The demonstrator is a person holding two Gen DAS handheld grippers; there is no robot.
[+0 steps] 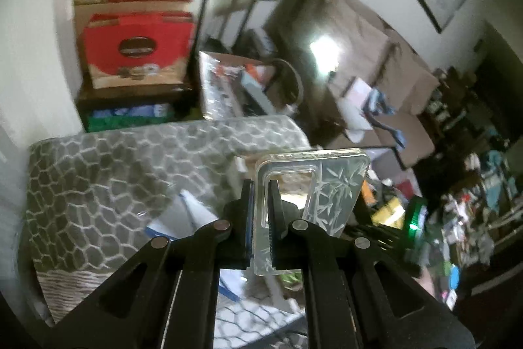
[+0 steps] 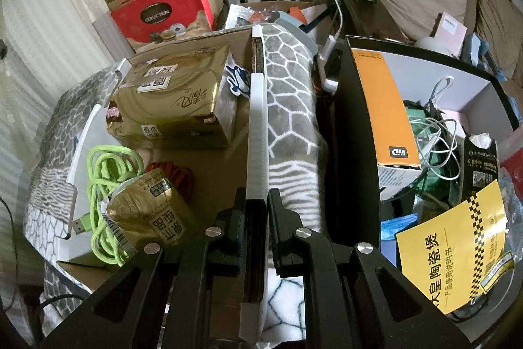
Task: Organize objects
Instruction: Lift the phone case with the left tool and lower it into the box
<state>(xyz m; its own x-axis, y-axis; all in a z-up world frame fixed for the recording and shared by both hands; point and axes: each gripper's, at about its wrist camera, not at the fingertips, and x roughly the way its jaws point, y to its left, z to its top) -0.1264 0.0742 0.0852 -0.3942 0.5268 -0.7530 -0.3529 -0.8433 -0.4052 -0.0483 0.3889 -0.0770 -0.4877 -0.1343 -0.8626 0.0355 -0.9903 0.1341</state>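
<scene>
Largest item: cardboard box [image 2: 209,159], standing on a grey net-patterned blanket [image 2: 287,107]. It holds tissue packs [image 2: 173,97], a green cable [image 2: 108,185] and a small gold pack [image 2: 147,211].

Right tongs [image 2: 256,198] closed on the box's right wall, white-taped edge [image 2: 256,120] running forward between the fingers. Risk: the grip is on thin cardboard only; a pull or lift could likely bend or tear the wall, or tip the box so the contents slide.

Black bin [image 2: 346,126] just right of the blanket, full of cables and papers. A sideways swing could knock it.

Left tongs [image 1: 260,201] closed on the frame of a clear etched plate [image 1: 313,192], held in the air, apparently over the blanket, exact spot not readable. Risk: smooth, slippery-looking material gripped at one edge; it may pivot or slip out. View is blurred.
</scene>
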